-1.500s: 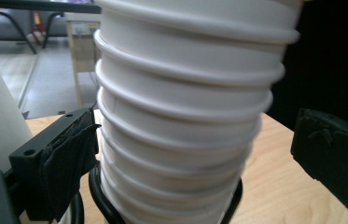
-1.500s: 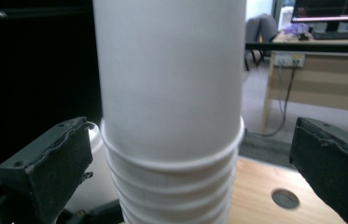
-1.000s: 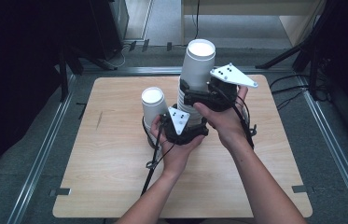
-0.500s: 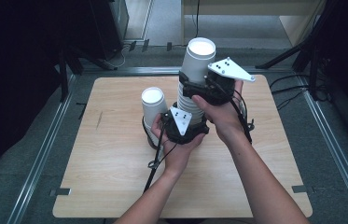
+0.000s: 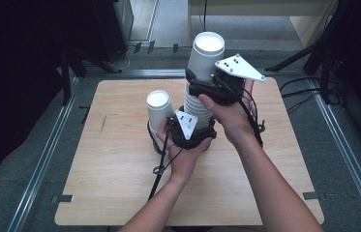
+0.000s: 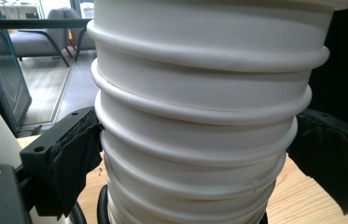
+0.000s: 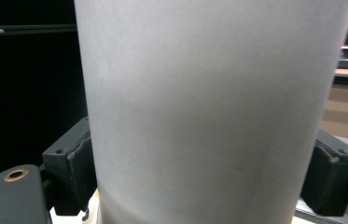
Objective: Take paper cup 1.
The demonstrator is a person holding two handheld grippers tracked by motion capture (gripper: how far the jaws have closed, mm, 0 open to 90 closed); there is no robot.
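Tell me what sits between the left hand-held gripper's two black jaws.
A stack of nested white paper cups, its rolled rims pressed by both padded jaws, seen in the left gripper view.

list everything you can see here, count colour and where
stack of paper cups: one stack, white, upside down at the middle of the table, rims ringed in the left gripper view
top cup: one, white, upside down at the top of the stack
single paper cup: one, white, upside down just left of the stack
table: one, light wood, centre of the high view
metal rails: grey, on the floor along the table's sides
left gripper: one, black, fingers closed on the lower stack
right gripper: one, black, closed on the top cup
hands: two, each holding a gripper
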